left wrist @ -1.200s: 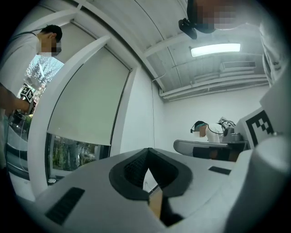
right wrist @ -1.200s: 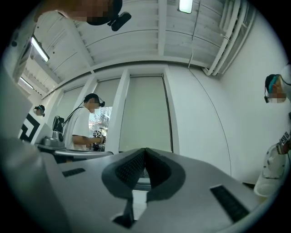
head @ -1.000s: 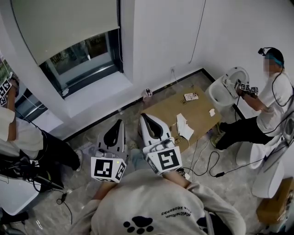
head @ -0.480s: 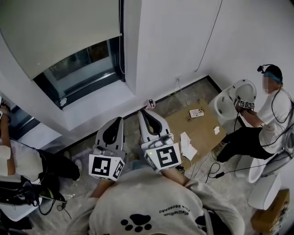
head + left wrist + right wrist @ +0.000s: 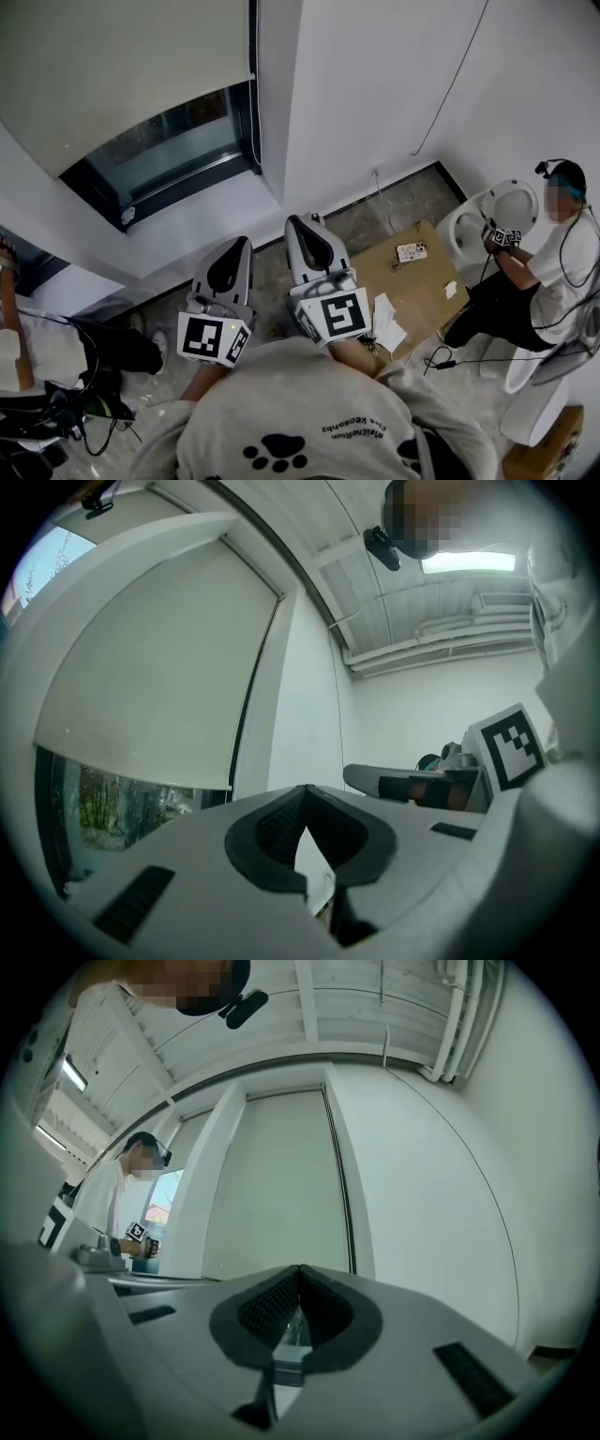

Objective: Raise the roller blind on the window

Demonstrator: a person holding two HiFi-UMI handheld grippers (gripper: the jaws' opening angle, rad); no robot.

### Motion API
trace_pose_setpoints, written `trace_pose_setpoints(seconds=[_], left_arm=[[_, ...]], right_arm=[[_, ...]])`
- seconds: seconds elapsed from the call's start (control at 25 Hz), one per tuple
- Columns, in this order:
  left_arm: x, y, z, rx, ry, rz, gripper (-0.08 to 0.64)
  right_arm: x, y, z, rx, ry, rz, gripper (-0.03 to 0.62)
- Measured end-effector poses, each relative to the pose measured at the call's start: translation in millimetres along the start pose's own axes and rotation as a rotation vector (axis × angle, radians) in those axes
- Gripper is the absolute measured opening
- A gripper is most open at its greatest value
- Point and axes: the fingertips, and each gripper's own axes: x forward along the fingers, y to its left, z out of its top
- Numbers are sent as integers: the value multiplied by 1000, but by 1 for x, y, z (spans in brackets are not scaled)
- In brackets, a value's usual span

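Both grippers sit side by side in the lower middle of the head view, tips aimed up the frame toward the window. The left gripper (image 5: pixel 234 251) has its jaws clenched tip to tip with nothing between them, and so does the right gripper (image 5: pixel 302 231). The roller blind (image 5: pixel 122 75) fills the upper left, hanging down over most of the window and leaving a strip of bare glass (image 5: pixel 173 150) beneath its bottom edge. It lies ahead of both pairs of jaws and well apart from them. A dark cord (image 5: pixel 255 89) hangs along the blind's right side.
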Motion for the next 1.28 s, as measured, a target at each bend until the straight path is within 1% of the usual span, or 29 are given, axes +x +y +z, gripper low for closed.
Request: trace_pose_setpoints(seconds=[0.2,0.44,0.6,0.92,1.08,1.28], left_arm=[[16,8,-5,-12,11,1,8],[30,22,-11,-26,15,-11,8],[51,37,-13,-29,13,-30,8],[119,77,-8,-18,5,-91,8],[157,104,-7,-20,23,-138,8],[219,146,-5,-35,39,-192,8]], right_arm=[[12,-8,-12,12,32,8,9],[31,-11,-17,5,37,9,9],[52,-18,-22,-2,37,5,9],[112,-51,-26,-35,31,-40,9],[155,-65,-32,-23,53,-82,9],[215,-92,-37,-23,72,-129,9]])
